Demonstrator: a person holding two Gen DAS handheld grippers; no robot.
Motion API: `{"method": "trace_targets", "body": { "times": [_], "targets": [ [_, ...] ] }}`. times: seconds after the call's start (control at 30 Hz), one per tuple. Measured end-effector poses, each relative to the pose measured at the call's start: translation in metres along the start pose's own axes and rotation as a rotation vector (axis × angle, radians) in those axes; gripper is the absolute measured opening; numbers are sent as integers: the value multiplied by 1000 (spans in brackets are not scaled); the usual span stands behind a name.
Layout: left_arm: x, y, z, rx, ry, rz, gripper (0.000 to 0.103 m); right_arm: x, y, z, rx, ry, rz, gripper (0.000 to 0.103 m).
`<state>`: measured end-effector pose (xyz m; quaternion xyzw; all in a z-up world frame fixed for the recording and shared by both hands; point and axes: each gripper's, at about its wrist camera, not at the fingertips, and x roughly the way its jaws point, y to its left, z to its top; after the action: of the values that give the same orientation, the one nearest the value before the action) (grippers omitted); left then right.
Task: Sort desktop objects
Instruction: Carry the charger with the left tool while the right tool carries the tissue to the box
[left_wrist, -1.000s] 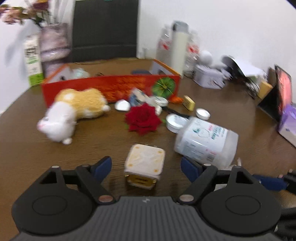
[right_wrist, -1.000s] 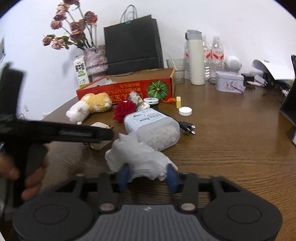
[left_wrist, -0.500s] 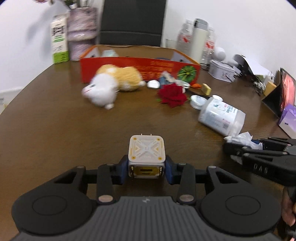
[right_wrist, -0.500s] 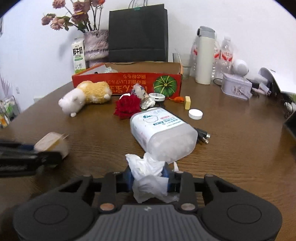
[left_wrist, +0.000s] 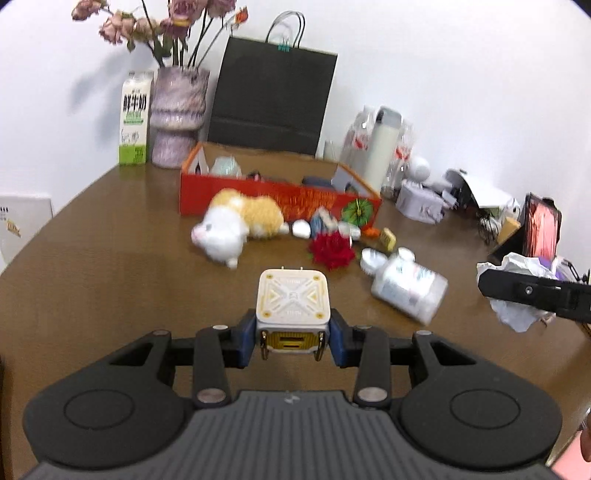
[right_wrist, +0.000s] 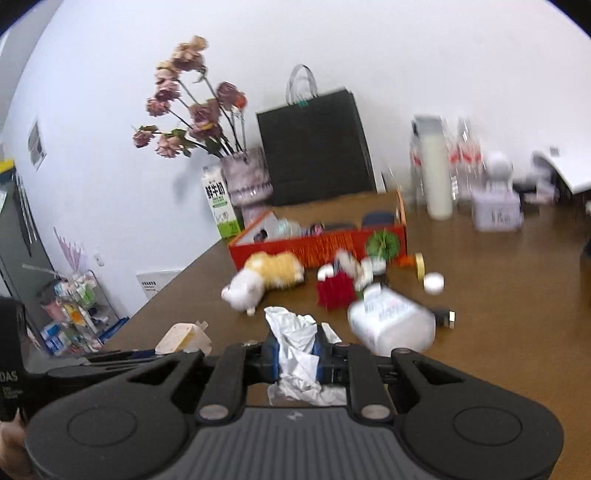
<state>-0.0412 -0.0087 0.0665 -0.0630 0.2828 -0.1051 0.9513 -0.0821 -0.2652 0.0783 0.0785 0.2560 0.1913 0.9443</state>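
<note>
You had both tools loaded. Your left gripper (left_wrist: 292, 341) was pinching a small white cube-shaped charger with a yellow port face (left_wrist: 291, 308), its blue pads pressed on the cube's two sides, prongs pointing away from you. Your right gripper (right_wrist: 295, 356) was clamped on a crumpled white tissue (right_wrist: 297, 349), which spilled above and below the pads.

Both loads hung above the brown wooden table (left_wrist: 103, 258), clear of its surface as far as the blur allowed.

The relation that mattered was the red cardboard box with the green pumpkin print (left_wrist: 258, 194). It lay ahead of both grippers at the far side of the table, open at the top, with its long side running across your line of approach. From the left gripper it sat almost straight ahead; from the right it lay ahead and slightly to the left. Which hand was nearer could not be told for sure.

Between you and the box lay a white and yellow plush toy (left_wrist: 240, 223), a red fabric rose (left_wrist: 332, 249) and a clear plastic jar on its side (left_wrist: 408, 290), so a carry to the box probably needed to pass above them. Whether the tissue belonged in that box was not clear from the scene.
</note>
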Motion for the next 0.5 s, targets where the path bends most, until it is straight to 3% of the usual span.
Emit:
{"method": "trace_targets", "body": {
  "times": [0.13, 0.27, 0.4, 0.5],
  "targets": [
    [28, 3, 37, 29, -36, 36, 39, 23, 1, 33, -56, -13, -56, 15],
    [64, 12, 95, 15, -61, 43, 39, 60, -5, 79, -82, -28, -39, 15],
    [126, 20, 157, 19, -92, 122, 39, 133, -16, 140, -104, -14, -62, 15],
    [183, 36, 192, -44, -11, 119, 39, 200, -30, 175, -80, 45, -95, 15]
  ]
}}
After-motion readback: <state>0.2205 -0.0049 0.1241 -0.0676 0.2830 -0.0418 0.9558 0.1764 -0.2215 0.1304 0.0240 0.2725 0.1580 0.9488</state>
